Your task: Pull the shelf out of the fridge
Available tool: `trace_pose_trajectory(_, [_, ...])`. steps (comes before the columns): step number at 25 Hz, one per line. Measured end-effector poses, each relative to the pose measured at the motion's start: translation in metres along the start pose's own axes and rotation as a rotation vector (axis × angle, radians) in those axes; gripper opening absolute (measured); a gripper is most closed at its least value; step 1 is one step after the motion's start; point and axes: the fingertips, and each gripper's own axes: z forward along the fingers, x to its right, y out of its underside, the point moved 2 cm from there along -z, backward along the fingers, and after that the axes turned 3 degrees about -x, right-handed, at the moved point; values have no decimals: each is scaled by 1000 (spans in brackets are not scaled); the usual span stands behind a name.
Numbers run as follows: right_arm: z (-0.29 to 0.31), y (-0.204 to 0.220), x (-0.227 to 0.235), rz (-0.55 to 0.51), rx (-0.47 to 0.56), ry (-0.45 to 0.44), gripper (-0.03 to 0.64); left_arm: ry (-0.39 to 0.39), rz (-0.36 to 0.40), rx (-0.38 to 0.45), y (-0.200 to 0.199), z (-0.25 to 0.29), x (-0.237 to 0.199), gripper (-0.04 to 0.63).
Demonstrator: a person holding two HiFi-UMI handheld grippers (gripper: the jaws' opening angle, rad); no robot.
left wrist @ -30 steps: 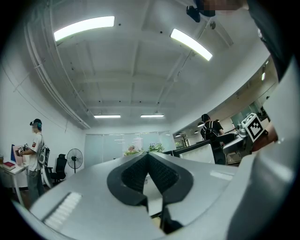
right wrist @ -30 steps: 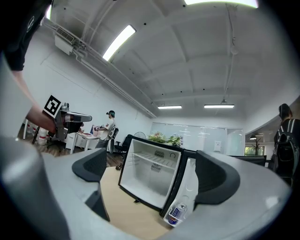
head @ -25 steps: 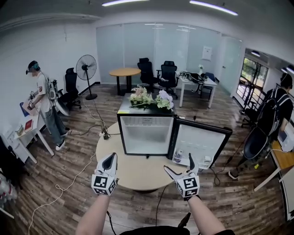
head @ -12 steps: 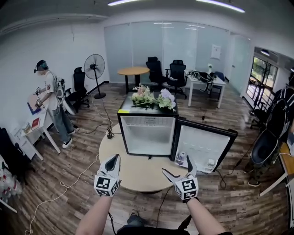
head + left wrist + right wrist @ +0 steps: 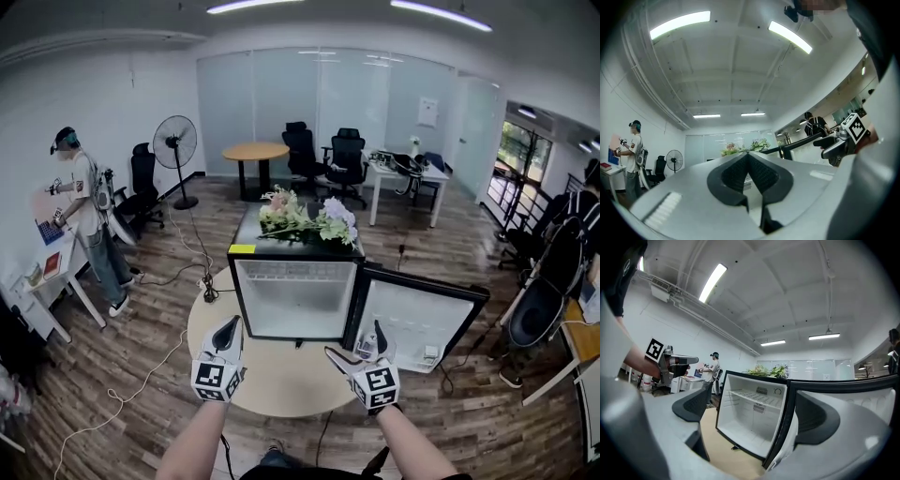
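A small black fridge (image 5: 246,281) stands on a round wooden table (image 5: 272,375) with its door (image 5: 417,314) swung open to the right. Inside, a white wire shelf (image 5: 295,273) sits near the top; the right gripper view shows the shelf (image 5: 752,398) too. My left gripper (image 5: 229,330) hovers over the table in front of the fridge, jaws shut on nothing, and the left gripper view shows its pads (image 5: 759,176) pressed together. My right gripper (image 5: 355,341) hangs open before the door hinge, and its fingers (image 5: 693,401) frame the fridge (image 5: 740,427).
Flowers (image 5: 305,214) lie on top of the fridge. Small items (image 5: 427,354) sit in the door rack. A person (image 5: 82,211) works at a side table on the left, near a fan (image 5: 175,141). Another person (image 5: 572,239) stands at the right. A cable (image 5: 141,375) trails across the floor.
The view has shifted and the fridge now looks slightly closer. My right gripper has edged left toward the fridge opening. The left gripper has hardly moved.
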Motion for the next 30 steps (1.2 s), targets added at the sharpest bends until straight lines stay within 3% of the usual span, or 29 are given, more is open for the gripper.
trace_pose_trajectory(15, [124, -2, 24, 81, -32, 99, 586, 107, -61, 9, 54, 120, -63, 0])
trace_pose_trajectory(23, [169, 10, 32, 97, -52, 151, 584, 188, -64, 18, 79, 155, -67, 0])
trace_pose_trajectory(30, [194, 15, 42, 94, -62, 155, 584, 207, -72, 20, 87, 171, -62, 0])
